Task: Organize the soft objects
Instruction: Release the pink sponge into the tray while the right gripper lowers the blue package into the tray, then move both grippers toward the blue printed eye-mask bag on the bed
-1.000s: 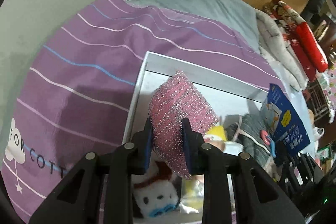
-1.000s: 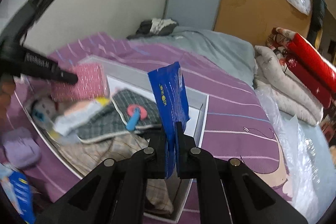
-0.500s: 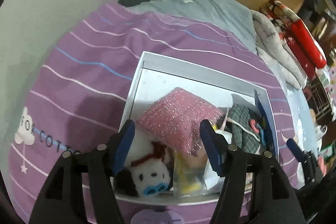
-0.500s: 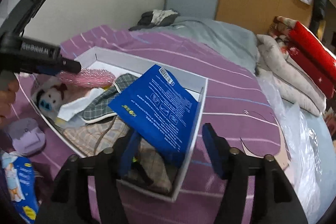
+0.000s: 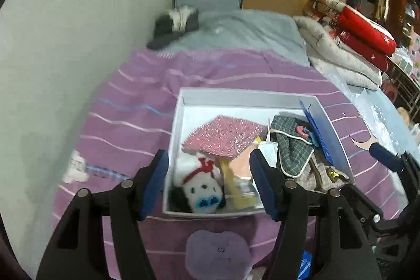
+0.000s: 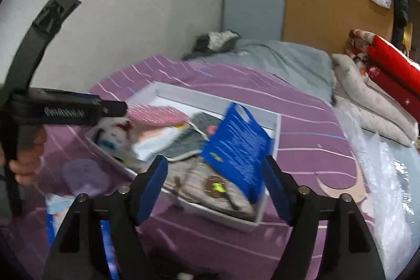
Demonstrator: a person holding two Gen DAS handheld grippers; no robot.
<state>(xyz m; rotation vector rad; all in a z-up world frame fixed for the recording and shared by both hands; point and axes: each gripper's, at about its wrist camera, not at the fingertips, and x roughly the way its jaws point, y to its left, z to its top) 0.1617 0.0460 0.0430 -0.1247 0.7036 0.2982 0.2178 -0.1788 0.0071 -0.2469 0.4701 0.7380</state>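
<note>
One pink sponge (image 5: pixel 223 135) lies in the white box (image 5: pixel 246 97) on the bed (image 5: pixel 126 122), atop one plush dog (image 5: pixel 202 190); one blue packet (image 6: pixel 236 148) leans inside. Left hand-held gripper (image 5: pixel 207 185) wide open, empty. Right hand-held gripper (image 6: pixel 215 188) opening, gripping nothing.

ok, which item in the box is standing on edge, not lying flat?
The blue packet, propped against the white box wall; pink sponge and plaid cloth lie flat.
</note>
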